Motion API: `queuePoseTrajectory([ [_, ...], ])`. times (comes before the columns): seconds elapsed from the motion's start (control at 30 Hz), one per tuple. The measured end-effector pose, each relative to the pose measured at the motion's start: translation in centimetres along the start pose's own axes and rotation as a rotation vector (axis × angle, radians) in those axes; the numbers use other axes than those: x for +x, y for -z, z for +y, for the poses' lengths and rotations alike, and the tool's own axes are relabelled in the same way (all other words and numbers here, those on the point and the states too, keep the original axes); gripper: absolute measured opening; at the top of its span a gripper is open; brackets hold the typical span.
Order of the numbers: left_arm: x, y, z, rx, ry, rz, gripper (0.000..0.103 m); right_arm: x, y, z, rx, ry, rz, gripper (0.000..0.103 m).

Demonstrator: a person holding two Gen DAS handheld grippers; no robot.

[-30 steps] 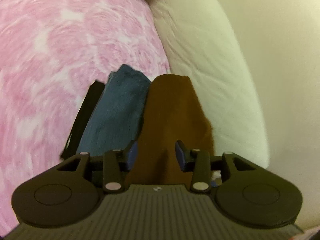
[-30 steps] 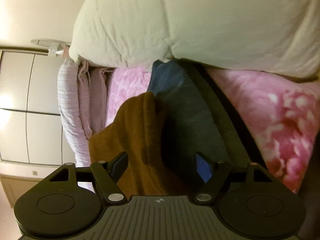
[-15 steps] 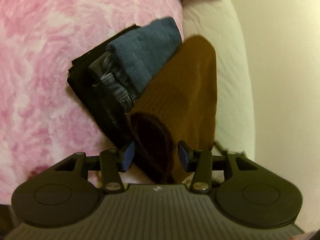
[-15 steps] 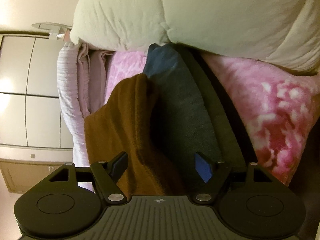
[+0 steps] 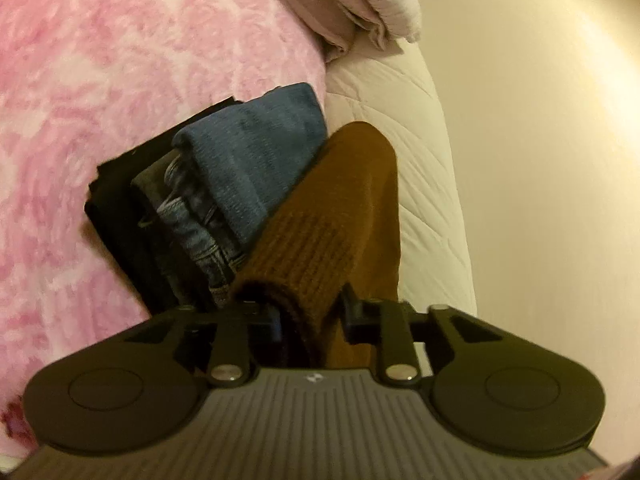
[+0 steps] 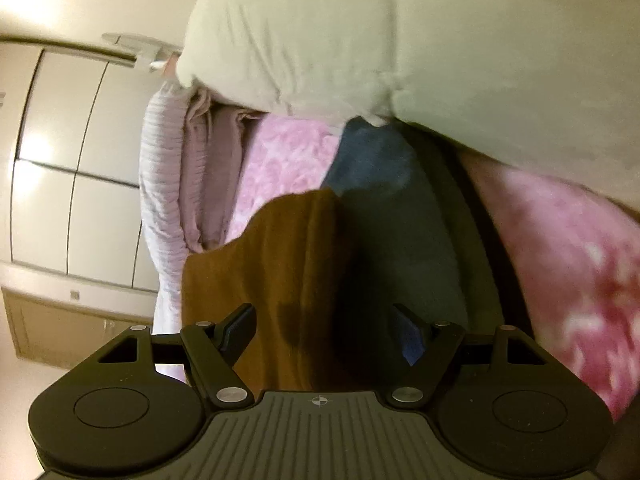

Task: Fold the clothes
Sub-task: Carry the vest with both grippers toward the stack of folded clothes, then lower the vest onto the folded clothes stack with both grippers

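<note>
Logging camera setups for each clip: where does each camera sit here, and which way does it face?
Left wrist: on the left gripper, looking along its jaws, close about the brown sweater, at folded jeans on a pink blanket.
Right wrist: on the right gripper, jaws wide open, facing the brown sweater, a cream duvet and closet doors.
Shared: sweater, jeans, blanket, duvet.

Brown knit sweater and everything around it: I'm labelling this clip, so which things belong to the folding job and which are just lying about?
Job: brown knit sweater; folded blue jeans; folded black garment.
Lying about: pink fleece blanket; cream quilted duvet; white cupboard doors.
</note>
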State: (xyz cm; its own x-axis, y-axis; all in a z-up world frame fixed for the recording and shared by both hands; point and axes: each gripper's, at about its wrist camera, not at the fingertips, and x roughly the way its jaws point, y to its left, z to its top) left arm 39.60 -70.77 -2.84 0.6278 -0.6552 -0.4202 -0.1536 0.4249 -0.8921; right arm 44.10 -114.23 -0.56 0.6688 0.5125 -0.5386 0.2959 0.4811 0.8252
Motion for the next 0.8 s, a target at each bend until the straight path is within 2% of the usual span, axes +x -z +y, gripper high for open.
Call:
queuePoseTrajectory([
  [0.1,-0.2,-0.6,-0.9,0.044,-0.008,0.012,0.017,1.7,-0.6,-0.2,-0.016,-0.043,0.019,0.075],
  [0.13,-0.2,-0.8,-1.3,0.059,-0.011,0.019,0.016,2.1,-0.6,-0.2,-0.027,-0.053,0.027,0.067],
  [0.17,-0.3,-1.0,-1.8,0.075,-0.013,0.027,0.016,2.5,-0.5,-0.2,-0.03,-0.064,0.032,0.028],
  [0.2,-0.4,-1.2,-2.1,0.09,-0.014,0.036,0.016,2.7,-0.2,-0.4,-0.017,-0.072,0.034,0.017],
  [0.3,-0.5,-2.8,-3.7,0.161,-0.031,0.069,0.015,2.5,0.8,-0.6,0.011,-0.087,0.014,0.015],
  [0.4,-0.5,-5.8,-5.4,0.264,-0.042,0.094,0.015,1.2,2.8,-0.4,0.061,-0.086,-0.03,0.014],
  [0.53,0.8,-11.4,-7.1,0.427,-0.043,0.126,0.015,-0.4,7.3,1.0,0.139,-0.081,-0.076,0.014],
  [0.6,2.6,-14.1,-7.0,0.473,-0.039,0.181,0.015,0.1,9.7,1.5,0.187,-0.069,-0.091,0.014],
  [0.63,3.6,-15.1,-6.7,0.487,-0.056,0.212,0.016,0.5,10.4,1.6,0.198,-0.06,-0.089,0.019],
  [0.67,4.6,-16.1,-6.4,0.498,-0.079,0.244,0.017,0.8,10.8,1.7,0.201,-0.053,-0.087,0.038],
  [0.7,5.5,-16.7,-6.1,0.505,-0.11,0.272,0.017,0.6,10.7,1.9,0.189,-0.049,-0.089,0.049],
  [0.77,5.6,-16.8,-5.3,0.488,-0.134,0.304,0.021,0.1,10.3,2.5,0.15,-0.035,-0.096,0.084],
  [0.8,4.9,-16.4,-4.8,0.46,-0.125,0.3,0.023,-0.8,9.5,3.1,0.101,-0.016,-0.107,0.089],
])
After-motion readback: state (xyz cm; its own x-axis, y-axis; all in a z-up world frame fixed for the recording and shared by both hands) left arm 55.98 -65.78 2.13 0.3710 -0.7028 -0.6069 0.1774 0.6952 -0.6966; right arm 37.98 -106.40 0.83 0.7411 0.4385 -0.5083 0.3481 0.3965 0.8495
